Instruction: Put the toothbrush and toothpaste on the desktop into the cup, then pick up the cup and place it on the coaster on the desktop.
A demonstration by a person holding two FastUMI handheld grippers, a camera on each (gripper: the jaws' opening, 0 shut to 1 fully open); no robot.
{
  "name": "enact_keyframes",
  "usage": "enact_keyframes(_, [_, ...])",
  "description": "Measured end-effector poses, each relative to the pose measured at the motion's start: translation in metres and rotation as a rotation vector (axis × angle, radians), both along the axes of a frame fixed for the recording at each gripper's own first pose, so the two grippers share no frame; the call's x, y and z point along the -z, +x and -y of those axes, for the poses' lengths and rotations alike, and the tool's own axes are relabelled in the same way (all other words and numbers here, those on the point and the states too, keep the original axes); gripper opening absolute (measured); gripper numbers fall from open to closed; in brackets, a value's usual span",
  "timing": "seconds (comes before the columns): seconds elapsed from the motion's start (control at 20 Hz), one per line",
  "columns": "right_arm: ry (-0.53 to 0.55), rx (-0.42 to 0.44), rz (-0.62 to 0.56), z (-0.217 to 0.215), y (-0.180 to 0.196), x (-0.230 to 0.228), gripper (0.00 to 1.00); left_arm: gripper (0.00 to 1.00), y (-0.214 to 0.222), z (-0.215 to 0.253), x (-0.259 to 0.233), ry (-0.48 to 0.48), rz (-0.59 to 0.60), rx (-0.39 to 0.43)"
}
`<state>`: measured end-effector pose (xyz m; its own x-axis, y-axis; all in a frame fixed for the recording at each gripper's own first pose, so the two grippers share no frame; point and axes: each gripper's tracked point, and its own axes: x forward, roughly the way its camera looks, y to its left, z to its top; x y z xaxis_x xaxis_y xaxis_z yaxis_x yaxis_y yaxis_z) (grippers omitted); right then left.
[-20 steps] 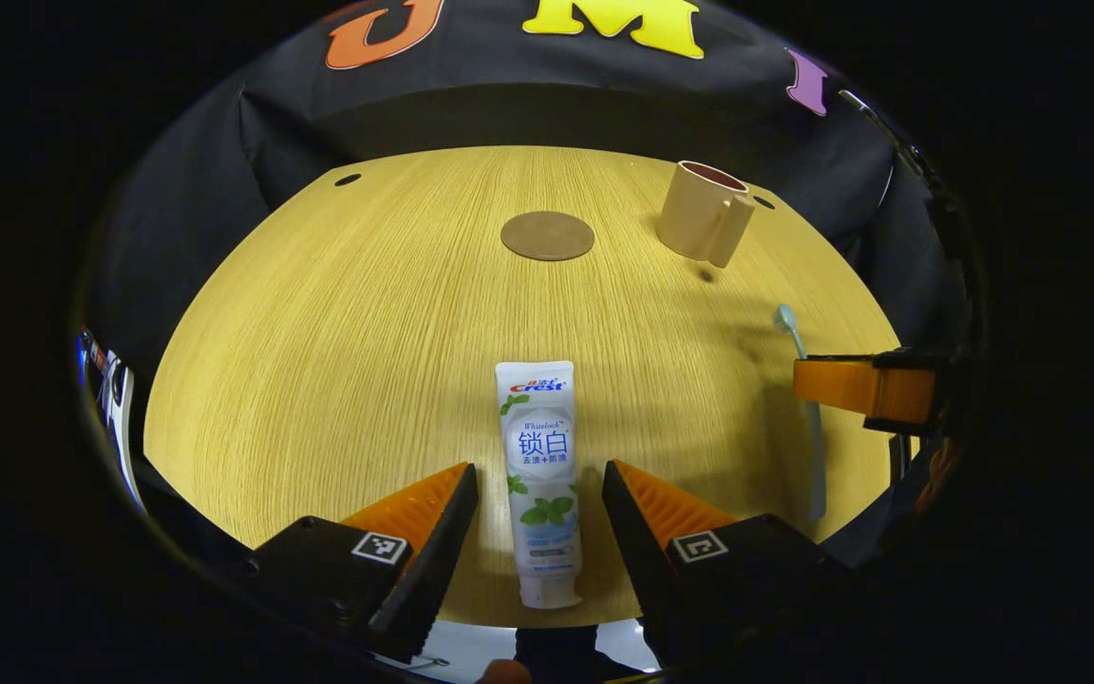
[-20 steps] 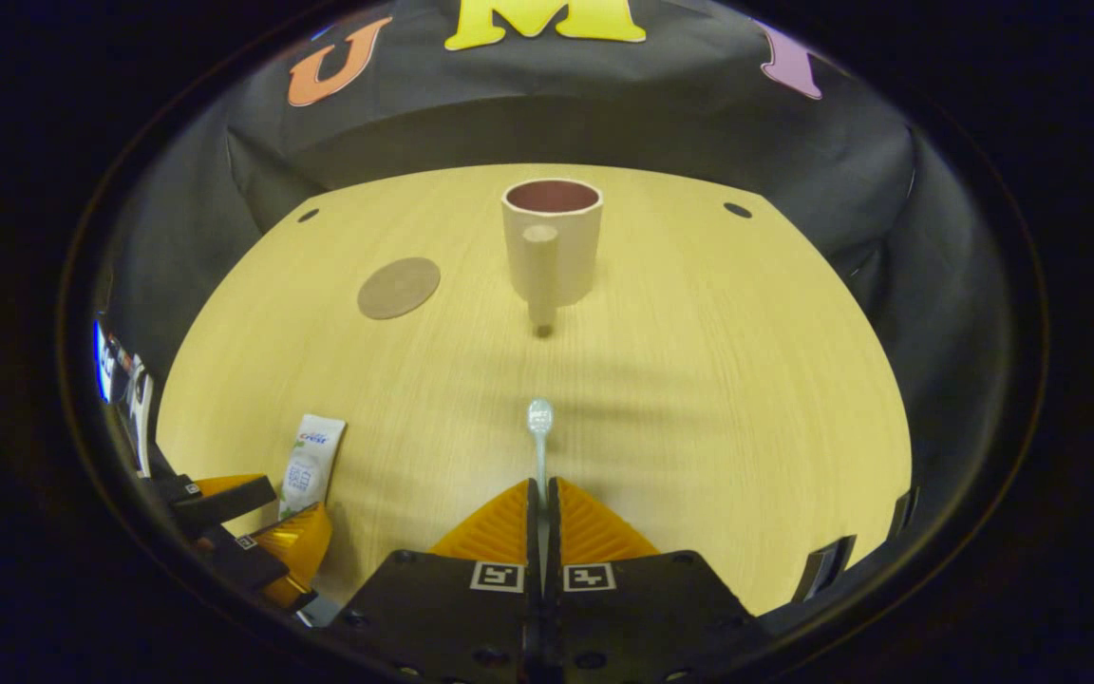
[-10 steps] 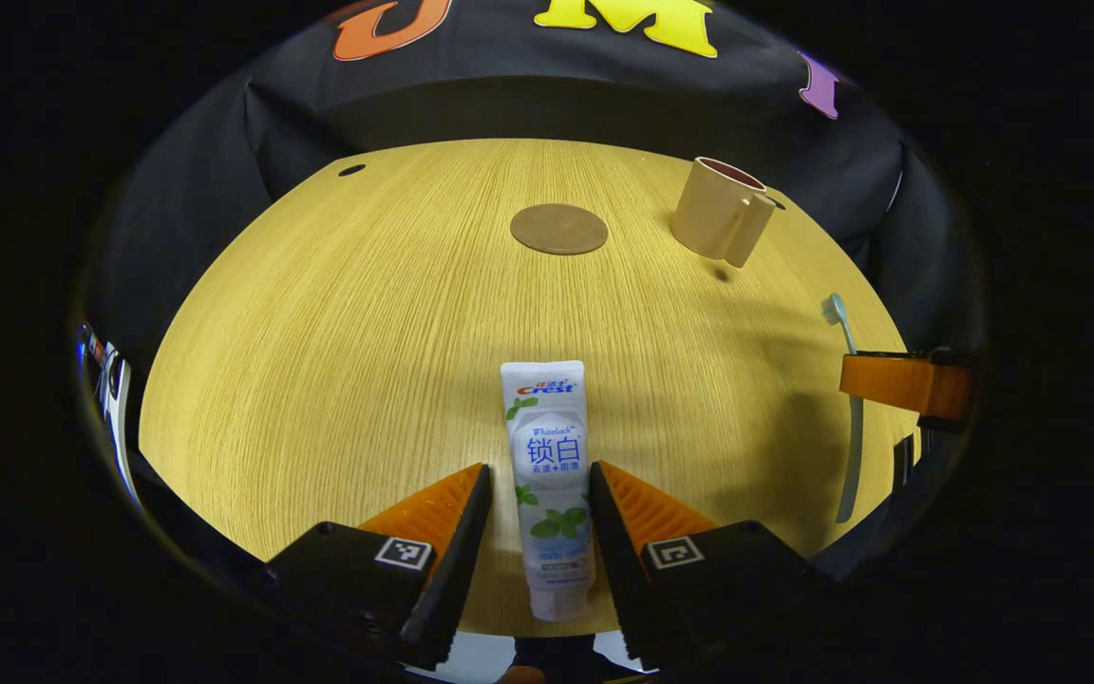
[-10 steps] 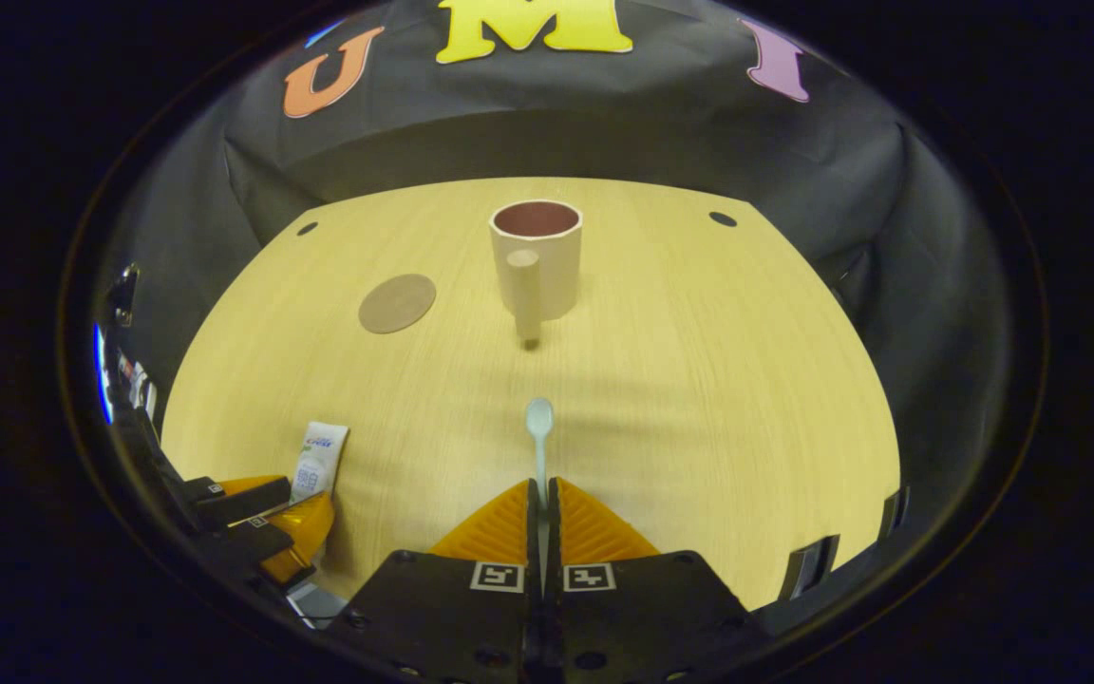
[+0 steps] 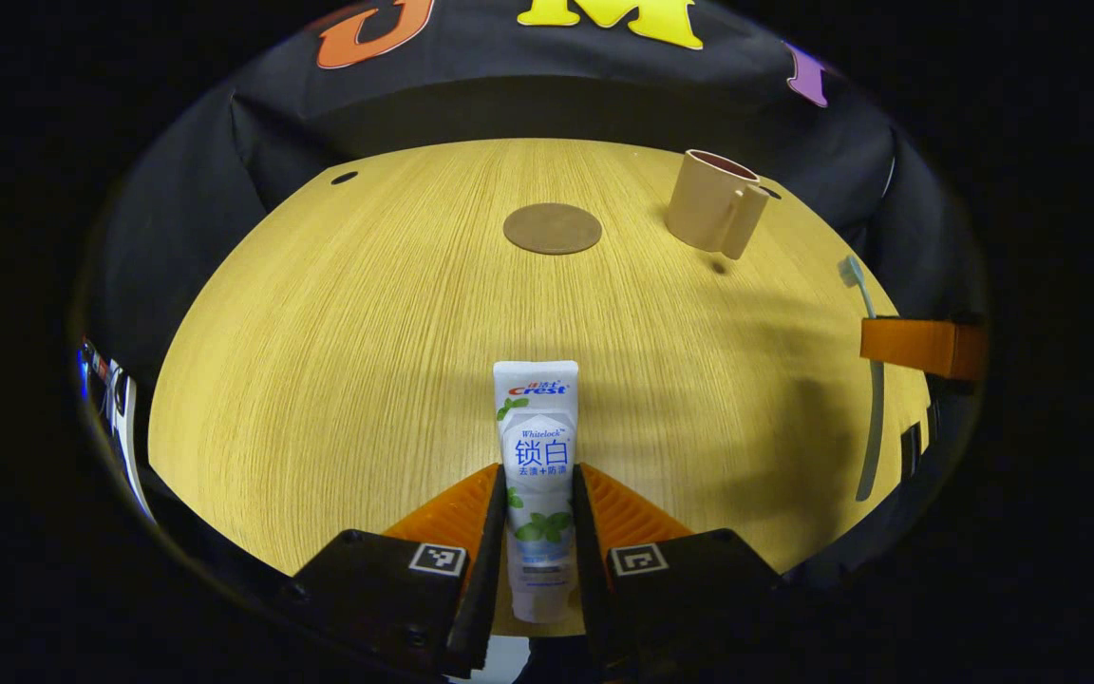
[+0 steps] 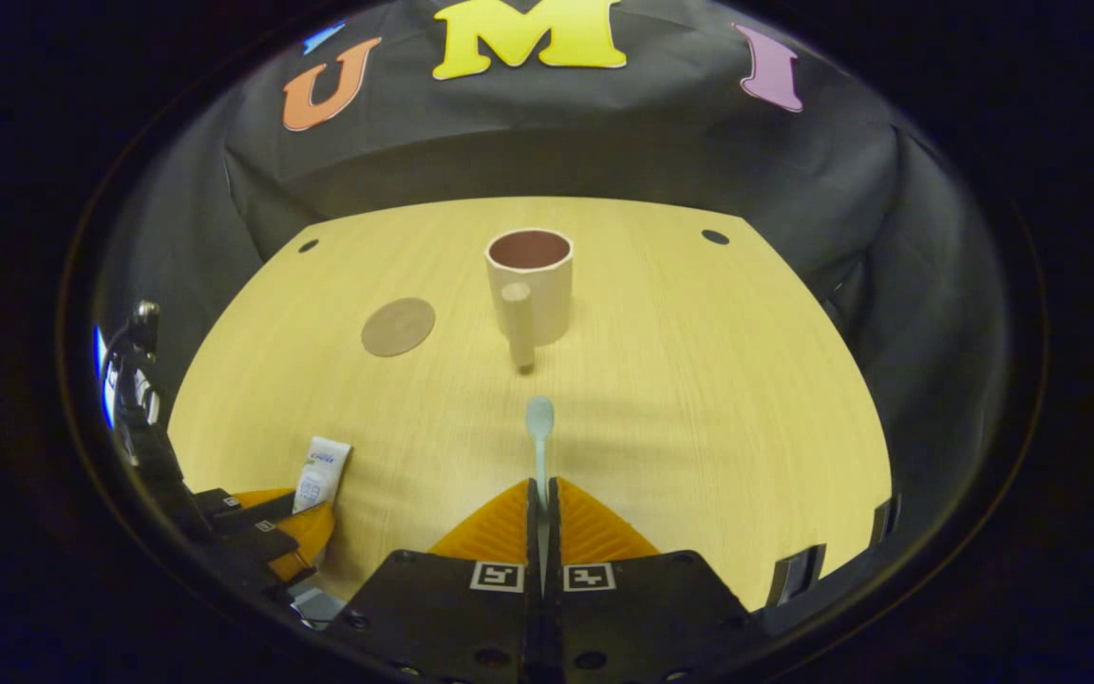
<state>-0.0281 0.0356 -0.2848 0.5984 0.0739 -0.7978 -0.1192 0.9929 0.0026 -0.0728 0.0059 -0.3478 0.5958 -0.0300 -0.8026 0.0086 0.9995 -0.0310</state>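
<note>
while left gripper jaws clamp the toothpaste, right gripper jaws pinch the toothbrush — both gripped.

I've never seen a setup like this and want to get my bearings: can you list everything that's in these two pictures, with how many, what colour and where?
Toothpaste: one, white tube with green leaves, lying on the near part of the desktop, between the left tool's fingers.
Toothbrush: one, pale blue-green, held off the desktop, head pointing toward the cup.
Cup: one, beige with a dark red inside, upright at the far side, handle facing the right tool.
Coaster: one, brown, round, flat on the desktop left of the cup.
Desktop: one, light wood, with small dark holes near the far edge.
Left tool: one, closed on the toothpaste.
Right tool: one, closed on the toothbrush handle.
</note>
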Motion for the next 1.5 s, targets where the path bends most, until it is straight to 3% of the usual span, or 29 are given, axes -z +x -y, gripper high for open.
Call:
enact_keyframes(0.1, [-0.004,-0.013,0.030,0.001,0.004,-0.010,0.00,0.39,-0.001,0.001,-0.006,-0.010,0.027,0.011])
enact_keyframes(0.15, [-0.004,-0.018,0.044,0.001,0.005,-0.014,0.01,0.46,0.001,0.001,-0.011,-0.014,0.045,0.012])
enact_keyframes(0.2, [-0.001,-0.020,0.055,0.001,0.006,-0.020,0.01,0.39,0.000,0.002,-0.016,-0.019,0.065,0.015])
enact_keyframes(0.25, [0.003,-0.019,0.062,0.000,0.006,-0.023,0.01,0.37,0.000,0.002,-0.021,-0.024,0.084,0.018])
enact_keyframes(0.3, [0.008,-0.019,0.069,-0.001,0.007,-0.027,0.00,0.44,0.003,0.002,-0.025,-0.029,0.103,0.019])
enact_keyframes(0.35, [0.010,-0.019,0.078,-0.001,0.010,-0.031,0.00,0.36,0.004,0.002,-0.030,-0.033,0.124,0.020])
enact_keyframes(0.5, [0.009,-0.032,0.110,-0.002,0.014,-0.044,0.04,0.35,0.006,0.000,-0.047,-0.041,0.191,0.023])
enact_keyframes(0.8, [0.004,-0.060,0.228,-0.004,0.038,-0.085,0.00,0.35,0.021,0.000,-0.087,-0.063,0.316,0.003])
enact_keyframes(1.35, [0.125,-0.025,0.470,-0.025,0.172,-0.159,0.00,0.35,0.055,-0.031,-0.173,-0.002,0.474,-0.101])
enact_keyframes(1.5, [0.170,-0.029,0.510,-0.037,0.207,-0.157,0.00,0.35,0.060,-0.040,-0.184,0.017,0.497,-0.132])
